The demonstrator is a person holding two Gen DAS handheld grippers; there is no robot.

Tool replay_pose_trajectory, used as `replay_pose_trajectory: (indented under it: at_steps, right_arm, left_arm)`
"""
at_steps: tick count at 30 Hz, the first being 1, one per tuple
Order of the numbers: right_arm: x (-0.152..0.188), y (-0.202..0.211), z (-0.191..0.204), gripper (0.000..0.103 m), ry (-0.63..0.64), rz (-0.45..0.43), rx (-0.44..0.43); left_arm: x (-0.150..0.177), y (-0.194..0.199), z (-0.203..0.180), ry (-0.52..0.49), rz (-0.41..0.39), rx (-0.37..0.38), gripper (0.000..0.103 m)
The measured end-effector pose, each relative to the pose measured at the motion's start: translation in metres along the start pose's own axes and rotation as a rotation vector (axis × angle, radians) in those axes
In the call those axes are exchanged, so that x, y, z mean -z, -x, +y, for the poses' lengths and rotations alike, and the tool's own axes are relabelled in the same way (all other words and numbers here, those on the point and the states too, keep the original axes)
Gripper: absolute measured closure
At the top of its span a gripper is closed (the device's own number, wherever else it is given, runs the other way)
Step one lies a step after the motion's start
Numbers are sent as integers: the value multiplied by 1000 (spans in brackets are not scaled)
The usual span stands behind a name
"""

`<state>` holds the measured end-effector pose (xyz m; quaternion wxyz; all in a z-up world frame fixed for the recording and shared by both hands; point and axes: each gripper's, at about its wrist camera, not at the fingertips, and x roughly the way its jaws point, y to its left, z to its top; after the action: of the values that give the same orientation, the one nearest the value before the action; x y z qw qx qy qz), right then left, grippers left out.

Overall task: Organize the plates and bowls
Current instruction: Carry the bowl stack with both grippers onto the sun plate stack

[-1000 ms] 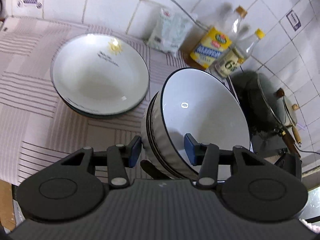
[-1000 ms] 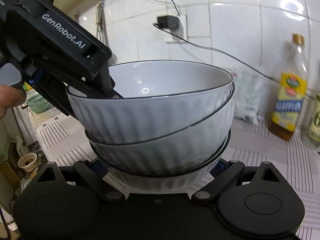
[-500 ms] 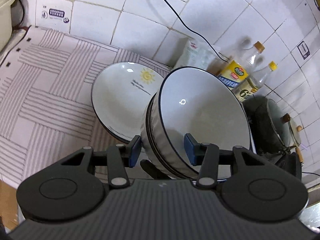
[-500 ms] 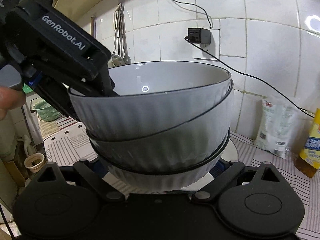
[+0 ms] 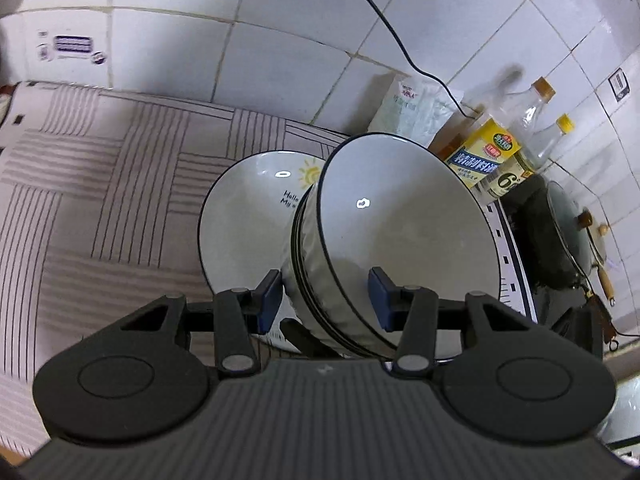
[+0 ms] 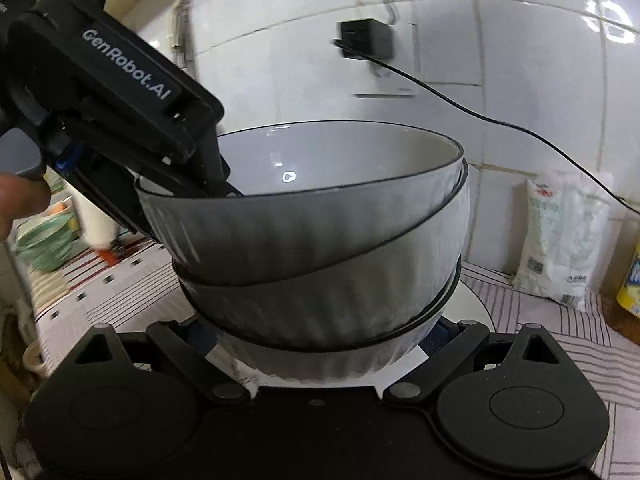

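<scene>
A stack of three ribbed white bowls [image 5: 400,220] with dark rims hangs tilted above the striped counter mat. My left gripper [image 5: 324,300] is shut on the stack's near wall, one blue pad outside and one inside the top bowl. In the right wrist view the same bowls [image 6: 320,248] fill the middle, and the left gripper [image 6: 222,188] bites their left rim. My right gripper [image 6: 320,344] is shut on the bottom bowl, a finger on each side. White plates [image 5: 248,232] with a sun print lie stacked on the mat just behind and under the bowls.
Oil bottles [image 5: 484,152] and a white bag [image 5: 412,108] stand against the tiled wall at right, with a lidded dark pot [image 5: 560,232] beyond. A cable runs down from a wall plug [image 6: 364,40]. The striped mat [image 5: 100,200] stretches left. A green bowl [image 6: 44,244] sits far left.
Both grippers carried the bowl stack leftward along the counter. The plates, once off to the left, now lie right under the bowls. The bottles slid to the right edge.
</scene>
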<state>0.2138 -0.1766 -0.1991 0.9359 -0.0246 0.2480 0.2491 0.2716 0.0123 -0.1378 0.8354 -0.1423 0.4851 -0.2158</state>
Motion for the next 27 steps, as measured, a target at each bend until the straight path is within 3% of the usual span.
replay_pose_trajectory:
  at_steps: [13,21,27]
  right_arm:
    - [14,-49,-6,5,-82,44,107]
    - [7,-65,-1,5,-88,137,116]
    - [12,-67,-2,5,-100,148,143]
  left_arm:
    - [-24,-53,28,-99,49,38,58]
    - [-27,-64,40,-61,76,24,57]
    - [-26,-72,38,-75,58,25,56]
